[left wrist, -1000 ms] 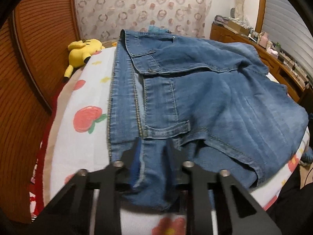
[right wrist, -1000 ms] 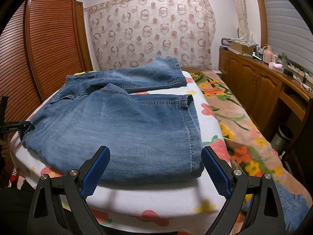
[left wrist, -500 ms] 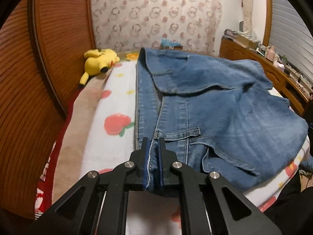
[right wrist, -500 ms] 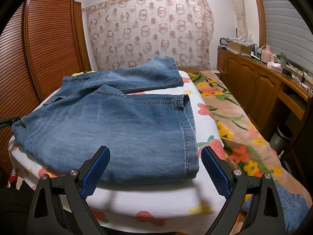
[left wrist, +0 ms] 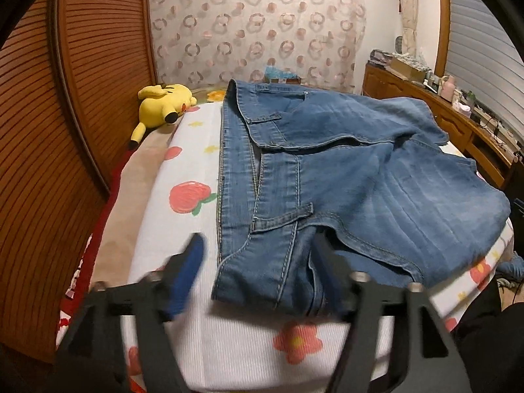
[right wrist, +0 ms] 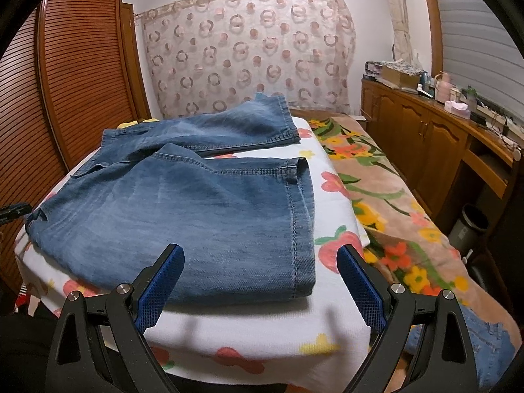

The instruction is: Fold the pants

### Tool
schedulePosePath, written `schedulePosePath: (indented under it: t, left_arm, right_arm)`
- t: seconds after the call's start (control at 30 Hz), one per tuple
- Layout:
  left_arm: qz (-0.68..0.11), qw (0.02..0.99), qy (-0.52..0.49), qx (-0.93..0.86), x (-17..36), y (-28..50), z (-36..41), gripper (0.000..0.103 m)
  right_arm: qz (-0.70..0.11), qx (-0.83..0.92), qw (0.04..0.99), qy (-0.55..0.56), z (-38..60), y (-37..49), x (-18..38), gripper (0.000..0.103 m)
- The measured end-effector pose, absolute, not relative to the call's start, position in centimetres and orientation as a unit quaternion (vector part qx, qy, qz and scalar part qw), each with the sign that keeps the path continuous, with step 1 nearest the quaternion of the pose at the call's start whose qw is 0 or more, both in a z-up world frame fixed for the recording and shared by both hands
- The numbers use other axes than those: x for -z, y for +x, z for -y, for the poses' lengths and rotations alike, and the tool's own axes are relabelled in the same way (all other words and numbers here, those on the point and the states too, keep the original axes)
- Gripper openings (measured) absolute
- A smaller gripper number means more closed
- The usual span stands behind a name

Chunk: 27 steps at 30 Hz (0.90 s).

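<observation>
from my left wrist camera, my left claw [left wrist: 257, 262] is spreading its jaws, blurred with the motion, and the near corner of the waistband of the blue jeans [left wrist: 344, 180] lies between them with neither pad pressing on it. the blue pad of one finger [left wrist: 186, 271] stands over the white fruit-print cover [left wrist: 193, 163], just beside the denim edge; the other finger is dark against the cloth. the jeans lie spread on the bed, waistband and belt loops running away from me, the legs going off toward the right. a yellow plush toy [left wrist: 163, 103] lies at the far left of the bed beside the slatted wooden doors [left wrist: 65, 114].

from my right wrist camera, my right claw [right wrist: 260, 281] stands wide apart with nothing in it, its blue pads hanging above the near edge of the bed. the jeans [right wrist: 196, 206] rest just beyond them, one leg doubled over with its hem at the right, the other leg reaching toward the circle-print curtain [right wrist: 249, 49]. a floral blanket [right wrist: 386, 196] covers the bed's right side, next to a wooden cabinet [right wrist: 425, 137].
</observation>
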State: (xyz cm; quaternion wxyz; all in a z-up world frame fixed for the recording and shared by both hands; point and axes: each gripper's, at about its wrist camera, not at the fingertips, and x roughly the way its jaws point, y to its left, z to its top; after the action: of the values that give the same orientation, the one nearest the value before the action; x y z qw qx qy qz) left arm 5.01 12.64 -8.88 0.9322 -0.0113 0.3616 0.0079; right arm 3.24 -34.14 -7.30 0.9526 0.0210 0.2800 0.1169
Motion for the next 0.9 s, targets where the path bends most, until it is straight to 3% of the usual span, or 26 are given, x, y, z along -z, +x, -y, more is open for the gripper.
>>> schedulePosePath:
  t: [0.7,0.83,0.9]
  left_arm:
    - [-0.388,0.921,-0.040,-0.014,12.1,4.0,-13.7,0.069]
    - [-0.388,0.920,-0.049,-0.005,12.5,4.1,-13.8,0.059]
    - [-0.385,0.921,-0.049,-0.002,12.4,4.1,-13.6,0.055]
  right_arm:
    - [-0.312,-0.136,0.940,0.034,34.8,3.4,7.4,0.092]
    - [-0.316,-0.148,0.936,0.046,34.7,4.1,7.8,0.090]
    - [-0.318,-0.152,0.934,0.047,34.5,4.5,8.1,0.082]
